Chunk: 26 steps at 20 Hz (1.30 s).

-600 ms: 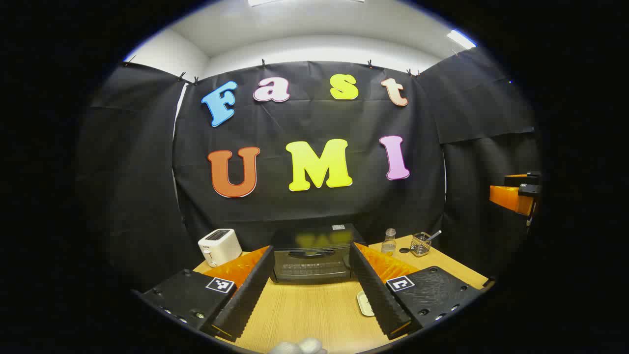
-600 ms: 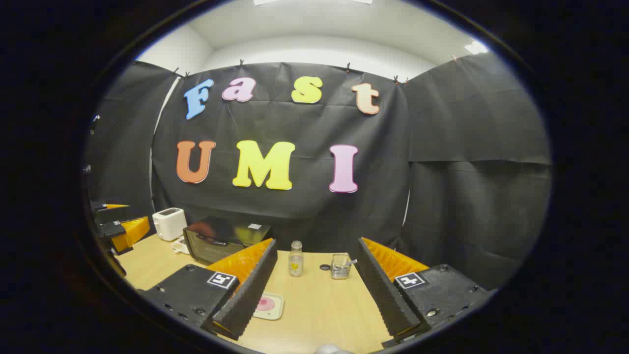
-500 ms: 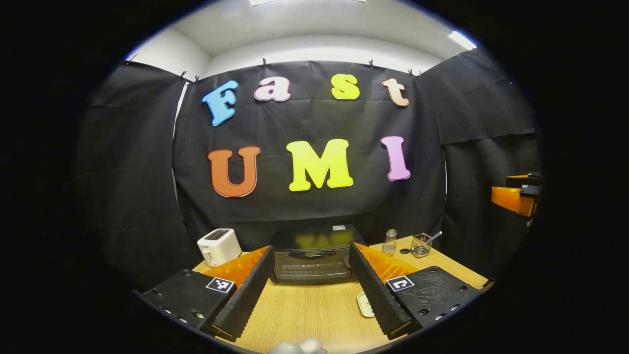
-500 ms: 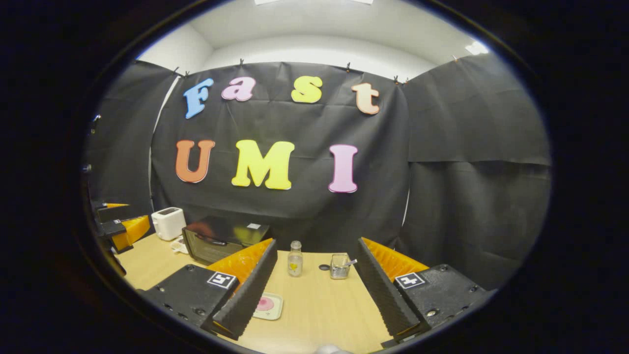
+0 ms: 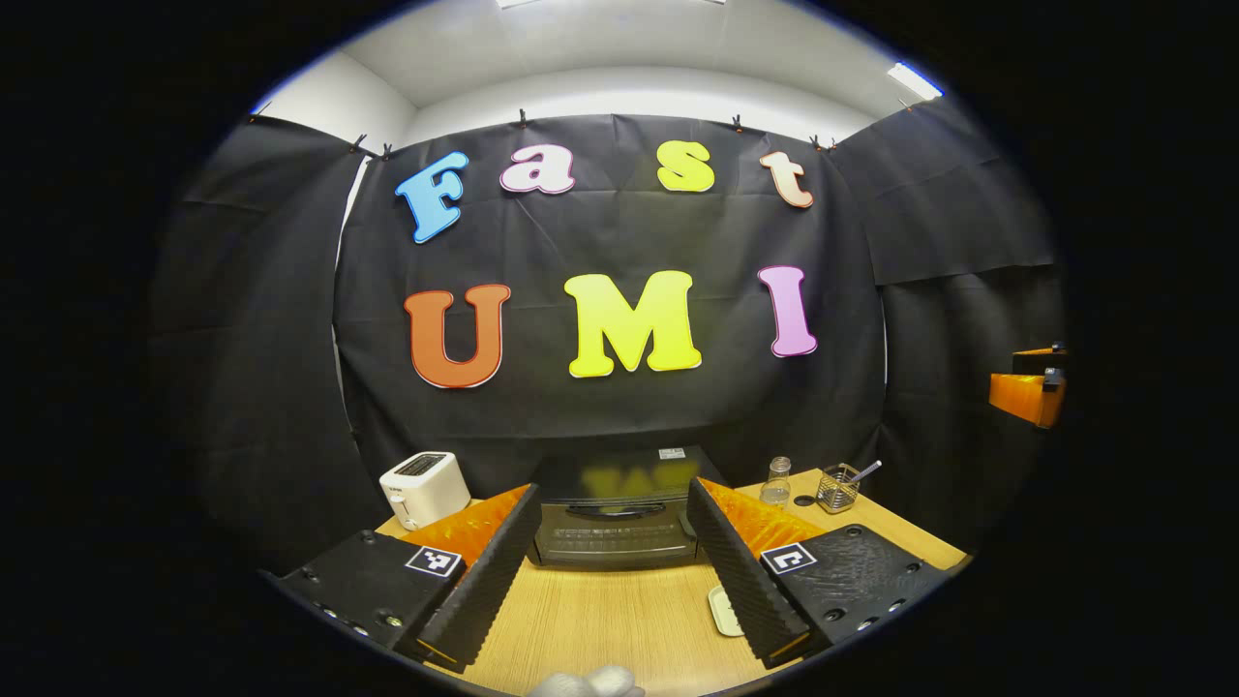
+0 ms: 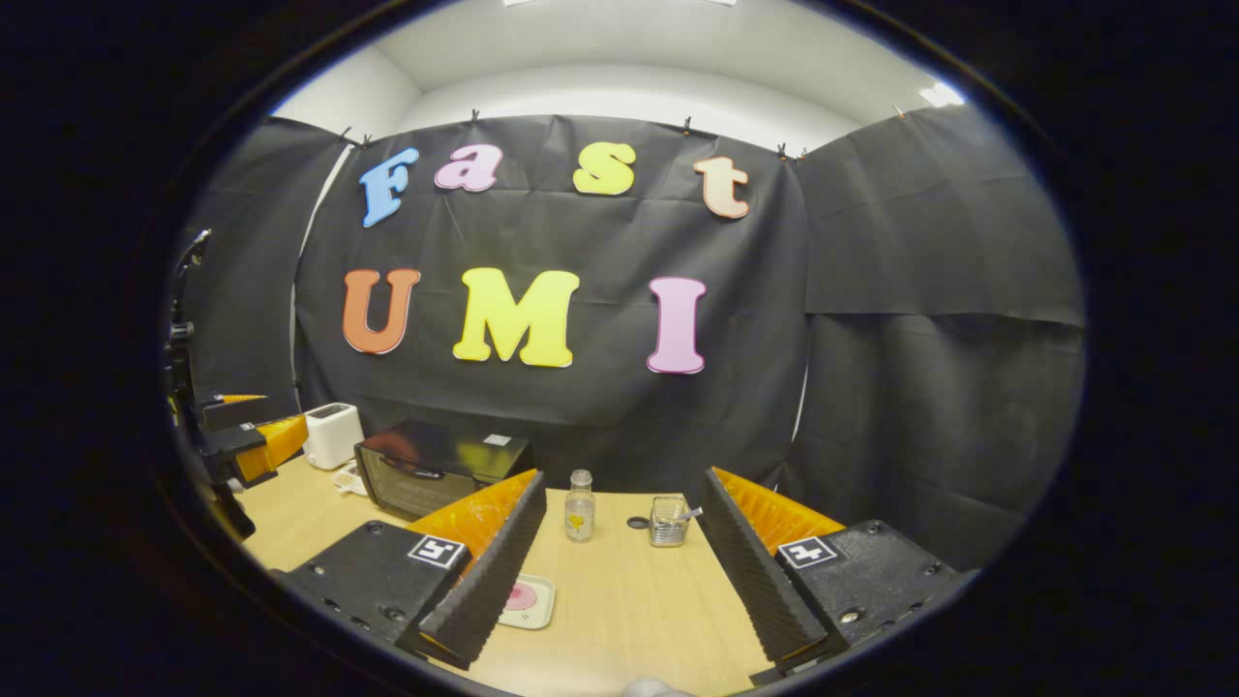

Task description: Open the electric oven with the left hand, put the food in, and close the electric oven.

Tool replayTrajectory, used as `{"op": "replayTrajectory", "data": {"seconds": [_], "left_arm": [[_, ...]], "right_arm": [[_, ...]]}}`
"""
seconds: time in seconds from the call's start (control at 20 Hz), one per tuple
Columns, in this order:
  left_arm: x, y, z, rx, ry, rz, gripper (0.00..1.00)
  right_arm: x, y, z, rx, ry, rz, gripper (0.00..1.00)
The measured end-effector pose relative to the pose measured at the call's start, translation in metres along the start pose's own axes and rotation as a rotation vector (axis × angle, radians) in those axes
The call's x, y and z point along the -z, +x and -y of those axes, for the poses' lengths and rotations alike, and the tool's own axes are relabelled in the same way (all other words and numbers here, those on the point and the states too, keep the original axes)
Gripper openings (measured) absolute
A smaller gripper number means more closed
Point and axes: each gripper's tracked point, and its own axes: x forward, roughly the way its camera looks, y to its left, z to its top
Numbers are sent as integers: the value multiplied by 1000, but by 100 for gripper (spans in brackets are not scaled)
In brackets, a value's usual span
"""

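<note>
Facing the closed electric oven at the table's back, the left gripper hangs spread and empty, like the right gripper; its rigid hinged door likely pulls best by the handle on top.
</note>
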Motion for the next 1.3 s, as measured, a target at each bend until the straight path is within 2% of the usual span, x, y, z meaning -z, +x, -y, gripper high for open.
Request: {"op": "replayTrajectory", "data": {"seconds": [0.35,0.6,0.75,0.95,1.3], "left_arm": [[16,73,5,-2,-34,-13,97],[44,137,8,12,-15,-52,96],[68,171,2,-6,-27,-94,96],[95,202,-1,-16,-9,-130,97],[148,221,6,6,-11,-247,97]], "right_arm": [[-4,-2,4,1,-5,-9,100],[2,-11,31,63,-23,-42,100],[7,-19,44,111,-33,-73,100],[18,-25,56,154,-44,-121,100],[40,-32,49,152,-12,-174,100]]}}
